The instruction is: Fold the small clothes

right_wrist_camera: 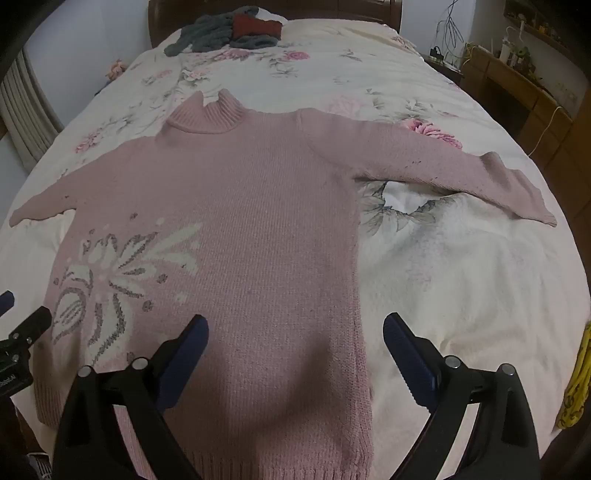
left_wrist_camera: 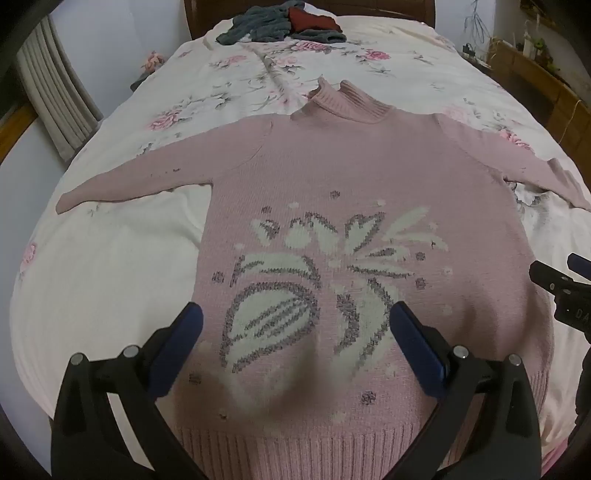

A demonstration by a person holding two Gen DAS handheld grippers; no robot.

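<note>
The bed (left_wrist_camera: 110,295) filled both views, covered in a cream floral quilt. My pink sweater (left_wrist_camera: 351,177) lay flat and face up on it, unfolded, hem toward the near edge, turtleneck collar (left_wrist_camera: 343,101) pointing at the headboard (right_wrist_camera: 332,11). Both sleeves were spread out sideways, the left sleeve (left_wrist_camera: 136,177) toward the left edge, the right sleeve (right_wrist_camera: 461,173) toward the right edge, its cuff slightly rumpled. A white and grey knitted flower pattern (left_wrist_camera: 306,288) sat on the sweater's lower front, left of centre. At the far edge by the headboard was a pile of grey and dark red clothes (left_wrist_camera: 280,22), well apart from the sweater. My left gripper (left_wrist_camera: 295,325) hovered over the lower front above the pattern, fingers spread wide, holding nothing. My right gripper (right_wrist_camera: 295,332) hovered over the sweater's right side edge near the hem, also spread wide and empty. A yellow patterned cloth (right_wrist_camera: 578,376) showed at the right edge.
</note>
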